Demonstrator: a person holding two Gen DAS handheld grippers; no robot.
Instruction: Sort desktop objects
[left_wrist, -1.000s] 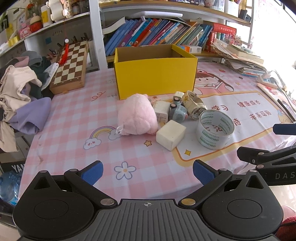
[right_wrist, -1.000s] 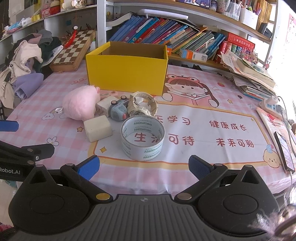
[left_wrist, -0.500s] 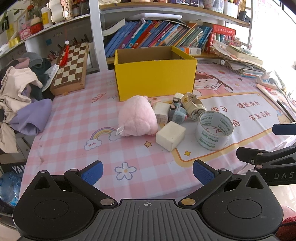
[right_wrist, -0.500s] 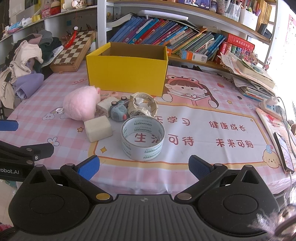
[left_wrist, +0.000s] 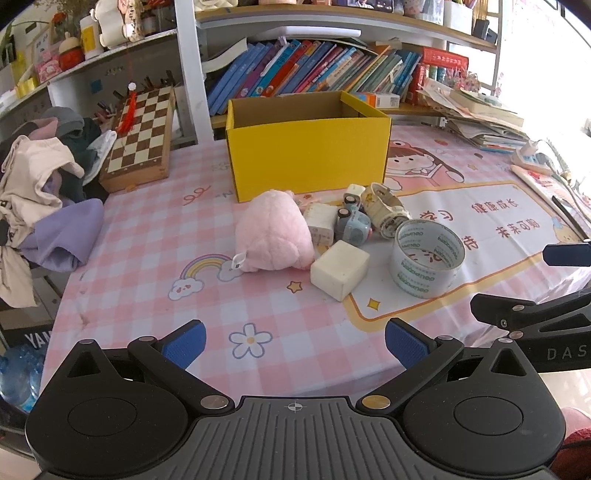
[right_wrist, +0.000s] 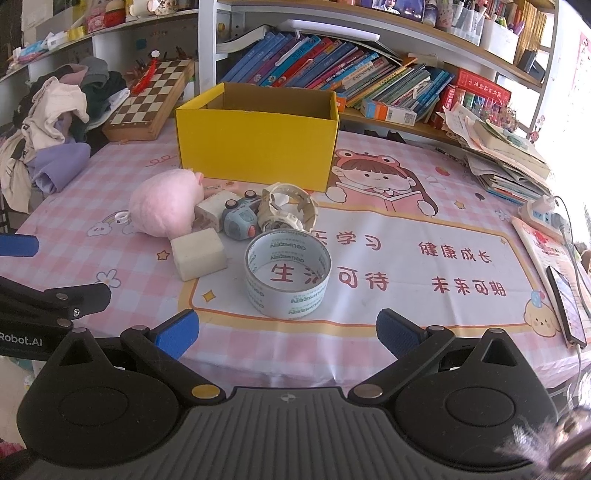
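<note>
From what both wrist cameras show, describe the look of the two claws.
Both match: a black ribbed housing with two round discs, black linkage arms with silver and brass pins, and blue textured pads at the tips. The left claw shows white lettering ending "Robot.AI" in the right wrist view; the right claw shows "DAS" in the left wrist view. No cables or sleeves are visible.

The left hand-held gripper (left_wrist: 294, 341) hangs spread above the tablecloth (left_wrist: 147, 236), short of the pink plush toy (left_wrist: 271, 230).
</note>
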